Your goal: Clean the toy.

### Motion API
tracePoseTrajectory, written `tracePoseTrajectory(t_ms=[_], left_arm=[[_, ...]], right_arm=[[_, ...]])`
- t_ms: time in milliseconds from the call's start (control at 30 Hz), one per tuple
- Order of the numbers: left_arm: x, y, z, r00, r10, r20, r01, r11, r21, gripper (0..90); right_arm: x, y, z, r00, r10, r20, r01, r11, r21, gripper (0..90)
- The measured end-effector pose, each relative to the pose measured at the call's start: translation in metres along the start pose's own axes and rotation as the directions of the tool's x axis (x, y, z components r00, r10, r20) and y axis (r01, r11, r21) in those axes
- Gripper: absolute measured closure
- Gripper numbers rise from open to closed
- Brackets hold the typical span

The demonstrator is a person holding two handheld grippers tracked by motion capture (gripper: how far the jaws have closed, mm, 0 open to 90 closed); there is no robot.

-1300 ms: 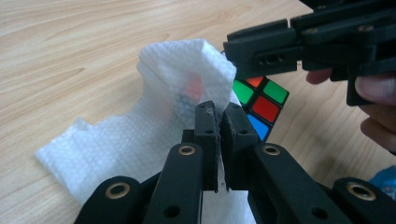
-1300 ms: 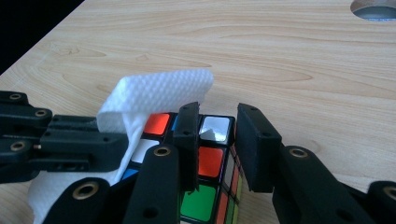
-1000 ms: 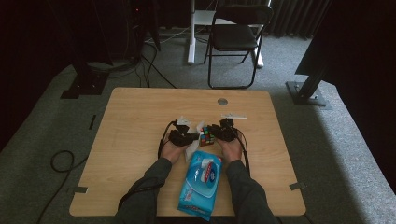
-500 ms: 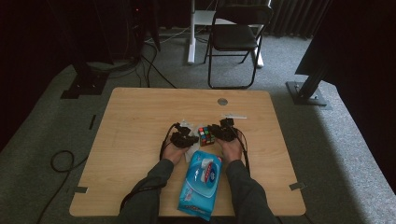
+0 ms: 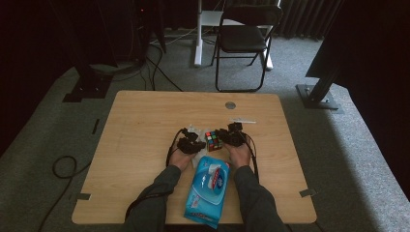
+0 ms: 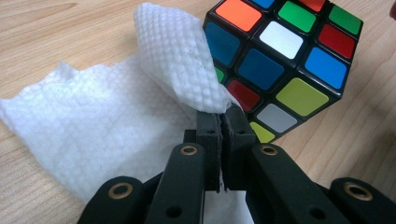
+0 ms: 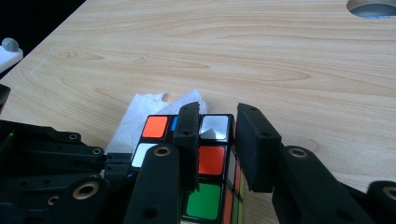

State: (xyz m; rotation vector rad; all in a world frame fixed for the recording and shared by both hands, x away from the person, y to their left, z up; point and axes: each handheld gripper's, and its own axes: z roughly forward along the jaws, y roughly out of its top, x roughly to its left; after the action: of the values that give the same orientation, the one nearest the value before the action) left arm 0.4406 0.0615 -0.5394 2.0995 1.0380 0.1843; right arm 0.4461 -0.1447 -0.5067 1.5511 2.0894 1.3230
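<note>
**Wiping the cube, both hands busy**

Pinching a white embossed paper wipe in my left gripper, I have its two black jaws closed tight on a gathered fold of the sheet, with one flap standing up against the multicoloured plastic puzzle cube. The raised flap touches the cube's blue-and-green side, while the remainder of the wipe spreads flat on the light wooden table just beside it.

My right gripper holds the cube itself: one jaw lies across its top face between the orange and silver-white stickers, the other presses its side, so the grip is closed on one edge layer (whether the cube rests on the surface or hangs just above it, I cannot tell).

From the high view the cube sits between my two grippers, left and right, a little toward the near edge from the table's middle. The wipe shows as a pale patch beside the left gripper. A blue-and-white soft pack of wet wipes lies between my forearms, reaching to the near edge. A round grey cable port sits near the far edge.
</note>
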Motion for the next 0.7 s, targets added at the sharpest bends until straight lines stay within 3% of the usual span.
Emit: tracePoseTrajectory(t_ms=[367,700], left_arm=[[-0.002,0.002,0.0,0.9997,0.011,-0.022,-0.011,0.9999,0.003,87.3],[-0.001,0.014,-0.009,0.9998,-0.004,-0.017,0.004,0.9995,-0.032,87.3]], right_arm=[[0.0,0.0,0.0,1.0,0.005,0.003,-0.005,1.0,-0.001,70.7],[0.001,-0.001,-0.001,0.9991,0.036,0.022,-0.036,0.999,-0.007,70.7]])
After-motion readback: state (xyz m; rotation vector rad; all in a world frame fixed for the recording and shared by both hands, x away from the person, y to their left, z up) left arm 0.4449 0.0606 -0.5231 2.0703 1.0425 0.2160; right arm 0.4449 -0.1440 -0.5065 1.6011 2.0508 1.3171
